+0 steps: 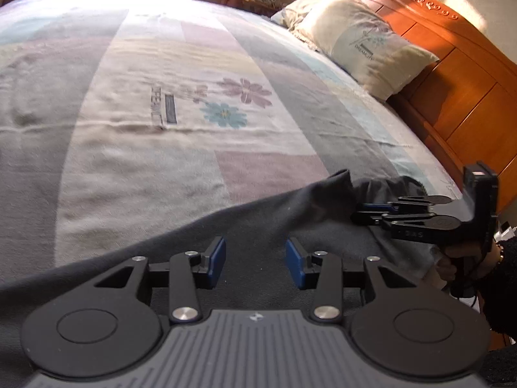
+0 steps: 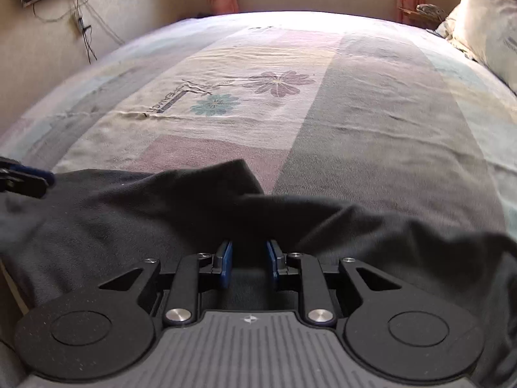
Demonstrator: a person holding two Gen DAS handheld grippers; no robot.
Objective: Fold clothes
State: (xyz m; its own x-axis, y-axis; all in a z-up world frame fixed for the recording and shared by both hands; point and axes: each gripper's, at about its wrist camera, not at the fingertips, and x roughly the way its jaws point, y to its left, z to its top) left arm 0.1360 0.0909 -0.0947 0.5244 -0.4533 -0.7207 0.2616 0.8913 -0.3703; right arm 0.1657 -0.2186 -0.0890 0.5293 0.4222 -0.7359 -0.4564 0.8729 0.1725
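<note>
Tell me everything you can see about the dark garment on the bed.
The dark garment is charcoal grey, soft and matte, like knit cotton. It lies rumpled along the near edge of the patterned bedspread, with one folded corner peaking toward the flower print. The right claw has cloth bunched between its blue pads; the left claw is open above it.

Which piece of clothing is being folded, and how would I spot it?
Start at the big bed with the patchwork bedspread printed with flowers. At its near edge lies a dark grey garment, rumpled, with one corner flipped up. It is the only dark, plain cloth on the pale covers.
</note>
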